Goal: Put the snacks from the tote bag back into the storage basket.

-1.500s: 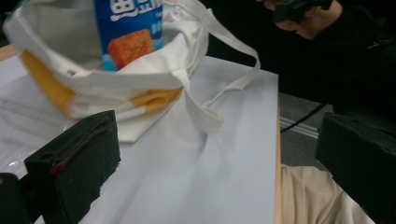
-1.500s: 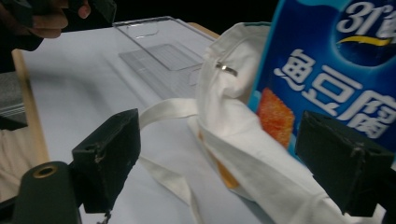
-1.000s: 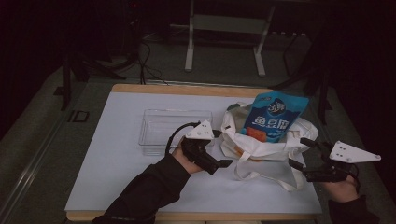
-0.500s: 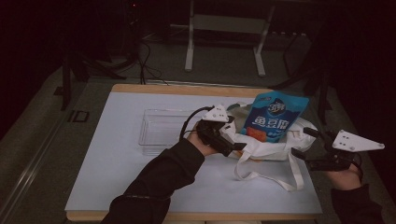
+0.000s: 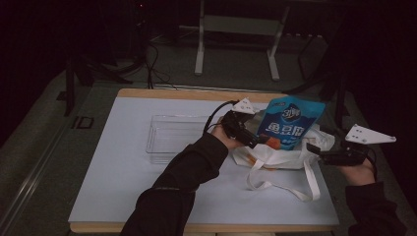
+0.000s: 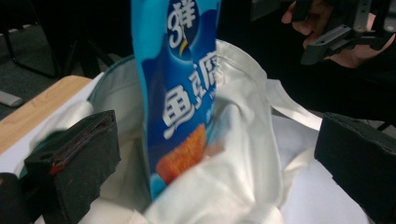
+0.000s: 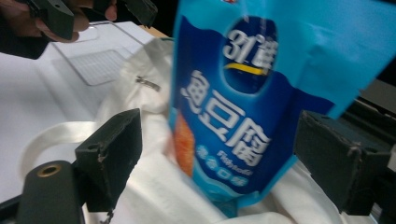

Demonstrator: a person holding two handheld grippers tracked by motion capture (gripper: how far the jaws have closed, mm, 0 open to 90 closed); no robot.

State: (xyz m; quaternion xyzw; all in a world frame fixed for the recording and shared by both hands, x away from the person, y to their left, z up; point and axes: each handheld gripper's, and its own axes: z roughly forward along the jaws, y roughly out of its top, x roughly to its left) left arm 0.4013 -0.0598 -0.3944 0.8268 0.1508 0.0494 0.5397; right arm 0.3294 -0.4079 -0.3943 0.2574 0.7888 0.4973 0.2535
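A blue snack pouch (image 5: 291, 123) stands upright with its lower end inside a white cloth tote bag (image 5: 282, 156) at the table's right. My left gripper (image 5: 253, 139) is at the bag's left rim. In the left gripper view its jaws stand wide apart, so the left gripper (image 6: 215, 161) is open, with the pouch (image 6: 180, 93) and the bag (image 6: 243, 154) beyond them. My right gripper (image 5: 314, 149) is at the bag's right side. In the right gripper view the right gripper (image 7: 229, 154) is open too, its jaws either side of the pouch (image 7: 243, 107) without touching it.
A clear plastic tray (image 5: 177, 137) lies on the white table top (image 5: 123, 182) left of the bag. The bag's handle loop (image 5: 280, 189) trails toward the front edge. Table legs and cables stand on the dark floor behind.
My left gripper has moved right and away from the person, up to the bag's left rim by the pouch. The right gripper has barely shifted.
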